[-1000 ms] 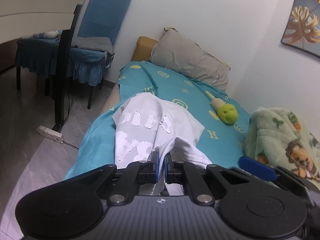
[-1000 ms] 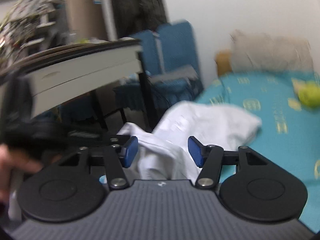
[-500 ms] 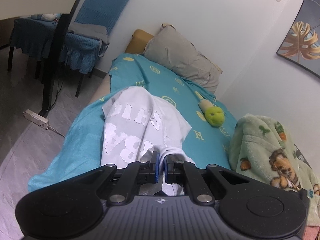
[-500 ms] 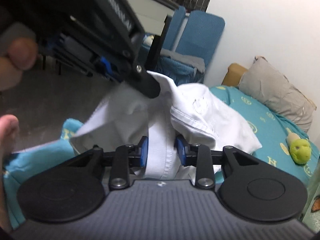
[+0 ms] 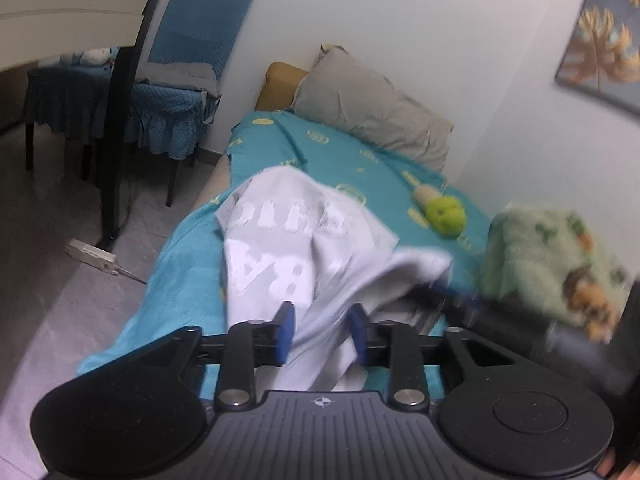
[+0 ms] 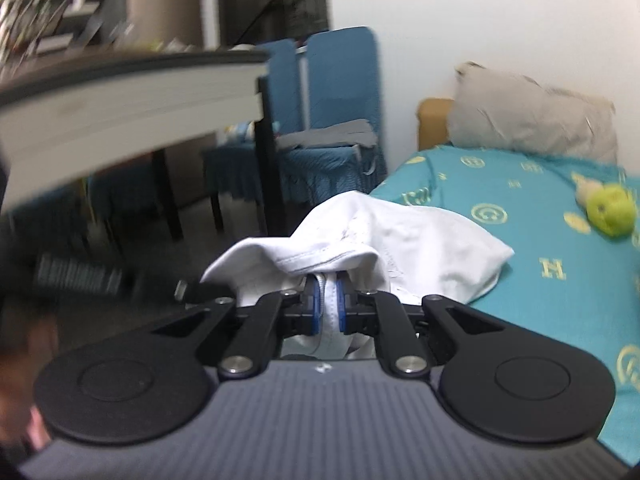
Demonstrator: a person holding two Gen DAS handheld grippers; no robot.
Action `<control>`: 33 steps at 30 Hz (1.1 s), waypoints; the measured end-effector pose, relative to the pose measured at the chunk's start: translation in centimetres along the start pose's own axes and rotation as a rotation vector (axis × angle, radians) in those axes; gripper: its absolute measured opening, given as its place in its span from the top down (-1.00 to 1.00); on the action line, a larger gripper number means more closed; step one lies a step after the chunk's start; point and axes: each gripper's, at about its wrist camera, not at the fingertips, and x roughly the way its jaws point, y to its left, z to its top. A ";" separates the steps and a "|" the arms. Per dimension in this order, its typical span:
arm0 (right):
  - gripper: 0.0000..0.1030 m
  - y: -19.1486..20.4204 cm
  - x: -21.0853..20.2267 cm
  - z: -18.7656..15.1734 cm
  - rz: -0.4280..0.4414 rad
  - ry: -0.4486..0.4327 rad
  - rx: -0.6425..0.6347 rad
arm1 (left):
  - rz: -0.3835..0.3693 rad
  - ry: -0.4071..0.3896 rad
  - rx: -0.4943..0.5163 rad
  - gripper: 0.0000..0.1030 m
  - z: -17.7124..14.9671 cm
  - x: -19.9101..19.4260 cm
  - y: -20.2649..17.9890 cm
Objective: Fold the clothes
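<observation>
A white T-shirt (image 5: 280,256) with pale lettering lies crumpled on the teal bed sheet (image 5: 188,264). My left gripper (image 5: 322,336) hovers over the shirt's near end. Its jaws are opening, and a strip of the cloth hangs loosely between the blue pads. In the right wrist view my right gripper (image 6: 329,300) is closing, its pads pinching a folded edge of the T-shirt (image 6: 420,248). A blurred dark gripper (image 5: 460,300) shows at the right of the left wrist view, drawing a corner of the shirt to the right.
A beige pillow (image 5: 372,112) lies at the bed's head. A green plush toy (image 5: 444,216) and a folded fleece blanket (image 5: 552,264) lie on the right. Blue-covered chairs (image 5: 188,60), a table (image 6: 120,96) and a floor power strip (image 5: 92,254) stand left.
The left jaws, shut on the shirt before, have parted. The right jaws have closed onto a fold of it. The shirt's near corner is now stretched toward the right.
</observation>
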 end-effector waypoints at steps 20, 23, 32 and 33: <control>0.74 -6.5 -2.7 0.5 -0.209 -0.157 0.322 | 0.308 -0.116 -0.024 -0.24 0.1 -1.1 -0.2; 0.61 -6.8 -2.1 0.3 -0.214 -0.091 0.316 | 0.335 -0.238 -0.020 -0.24 1.0 -2.5 -0.7; 0.17 -6.4 -1.2 -1.1 -0.097 0.176 0.301 | 0.299 -0.369 0.011 -0.11 2.9 -4.8 -1.9; 0.17 -5.9 -1.3 -1.0 -0.073 0.194 0.274 | 0.282 -0.375 0.029 -0.08 2.9 -5.1 -2.2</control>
